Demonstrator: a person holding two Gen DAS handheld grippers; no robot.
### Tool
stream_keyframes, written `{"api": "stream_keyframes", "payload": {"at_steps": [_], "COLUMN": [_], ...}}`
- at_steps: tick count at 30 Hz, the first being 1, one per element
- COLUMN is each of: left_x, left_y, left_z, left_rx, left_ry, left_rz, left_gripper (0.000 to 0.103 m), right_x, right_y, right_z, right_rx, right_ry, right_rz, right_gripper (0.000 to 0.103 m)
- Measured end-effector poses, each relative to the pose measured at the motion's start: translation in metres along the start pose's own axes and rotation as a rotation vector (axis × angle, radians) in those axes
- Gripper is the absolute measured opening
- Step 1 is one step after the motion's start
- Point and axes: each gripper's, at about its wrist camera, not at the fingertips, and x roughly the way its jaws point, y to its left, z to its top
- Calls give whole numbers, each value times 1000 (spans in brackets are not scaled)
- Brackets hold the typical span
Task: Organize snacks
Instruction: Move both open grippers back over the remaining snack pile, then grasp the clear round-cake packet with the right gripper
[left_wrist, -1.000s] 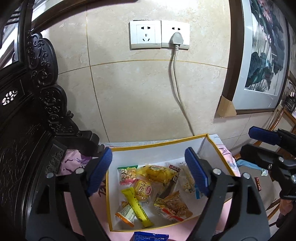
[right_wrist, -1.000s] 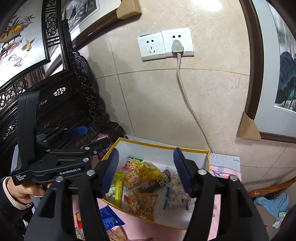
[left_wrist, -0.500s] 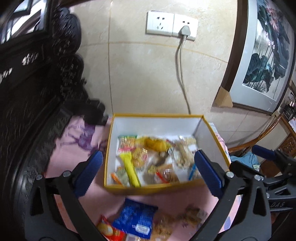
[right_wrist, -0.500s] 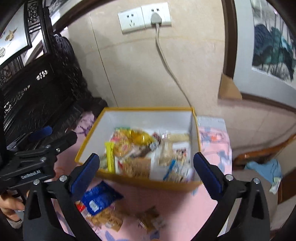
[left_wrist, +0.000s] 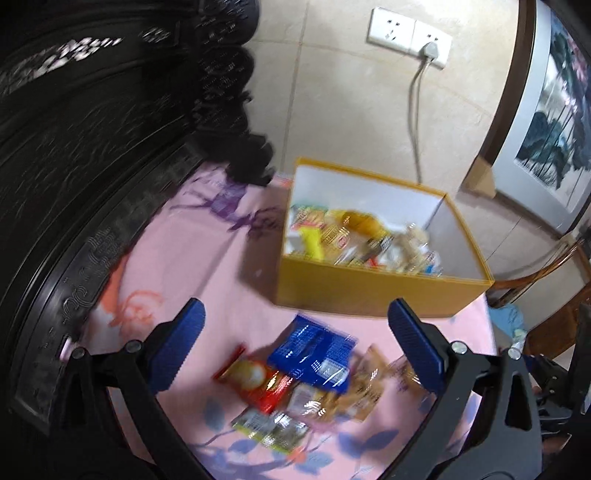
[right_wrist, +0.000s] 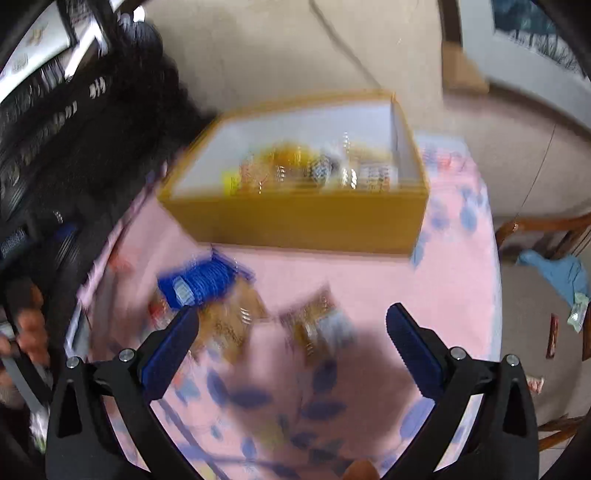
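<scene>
A yellow box (left_wrist: 369, 295) with white inside walls stands on the pink cloth and holds several snack packets (left_wrist: 343, 240). It also shows in the right wrist view (right_wrist: 295, 221). Loose packets lie in front of it: a blue packet (left_wrist: 314, 354), a red packet (left_wrist: 258, 380), brown packets (left_wrist: 365, 387). My left gripper (left_wrist: 295, 354) is open and empty above this pile. My right gripper (right_wrist: 291, 350) is open and empty above the brown packets (right_wrist: 314, 325), right of the blue packet (right_wrist: 199, 280). Both views are blurred.
The pink flowered tablecloth (left_wrist: 177, 258) covers the table. Dark carved wooden furniture (left_wrist: 92, 129) stands along the left. A tiled wall with a socket and cable (left_wrist: 417, 92) is behind the box. A wooden chair (right_wrist: 546, 236) and litter lie on the floor at right.
Both grippers have pulled back and tilted down from over the box. The loose packets in front of the box now lie between the fingers. Both stay open.
</scene>
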Motion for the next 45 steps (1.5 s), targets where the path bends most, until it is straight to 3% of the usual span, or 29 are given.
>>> {"api": "stream_keyframes", "payload": {"at_steps": [5, 9, 22, 23, 25, 27, 29, 35, 42, 45], "left_x": [-1, -3, -3, -3, -2, 1, 6, 20, 38, 38], "left_y": [18, 28, 37, 37, 37, 34, 31, 23, -6, -33], "left_z": [-36, -53, -91, -93, -97, -100, -104, -104, -103, -102], "left_rx": [14, 19, 137, 140, 150, 173, 197, 216, 237, 281], "left_ry": [49, 74, 131, 134, 141, 149, 158, 166, 179, 162], "left_rz": [-12, -27, 36, 34, 28, 28, 30, 7, -94, -182], "left_gripper": [101, 101, 101, 101, 101, 101, 101, 101, 101, 101], "right_x": [37, 60, 124, 126, 128, 124, 120, 98, 66, 59], "right_y": [-1, 4, 17, 18, 22, 19, 17, 1, -11, -12], "right_z": [-15, -7, 7, 6, 1, 1, 0, -16, -37, -48], "right_rx": [-80, -180, -384, -392, -409, -377, -365, -206, -27, 32], "right_ry": [96, 114, 199, 199, 205, 198, 193, 161, 110, 117], "right_rz": [-35, -58, -79, -83, -74, -26, -29, 26, 79, 93], "right_gripper": [102, 102, 102, 101, 89, 67, 56, 56, 56, 56]}}
